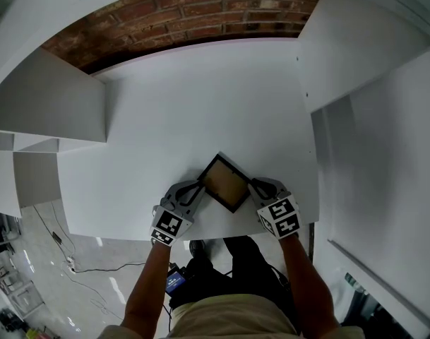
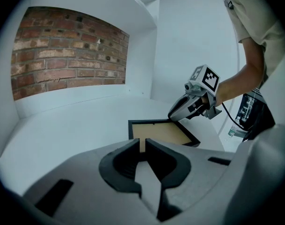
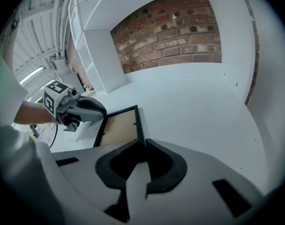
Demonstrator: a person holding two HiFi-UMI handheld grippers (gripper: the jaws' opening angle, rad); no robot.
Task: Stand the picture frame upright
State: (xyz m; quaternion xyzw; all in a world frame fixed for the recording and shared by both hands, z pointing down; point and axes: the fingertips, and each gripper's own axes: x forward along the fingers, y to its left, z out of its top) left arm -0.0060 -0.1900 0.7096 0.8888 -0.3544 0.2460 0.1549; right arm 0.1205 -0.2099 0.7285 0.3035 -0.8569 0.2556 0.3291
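Lying flat, picture frame point(image 1: 225, 181) corners vanish behind grippers point(image 1: 200, 188) point(image 1: 255, 186).

picture frame point(image 1: 225, 181) is showing matt black rim, brown cardboard-like panel | worktop point(image 1: 200, 104) is looking smooth matt white | brick wall point(image 1: 193, 13) is reading rough | left gripper point(image 1: 199, 186) shell is looking matt grey plastic

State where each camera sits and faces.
Head view: on the person's head, facing steeply down at the picture frame on the white table; both forearms, left gripper and right gripper show.
Left gripper view: on the left gripper, facing along its jaws across the frame to the right gripper.
Right gripper view: mirrored, facing the left gripper.
Shared: frame, brick wall.
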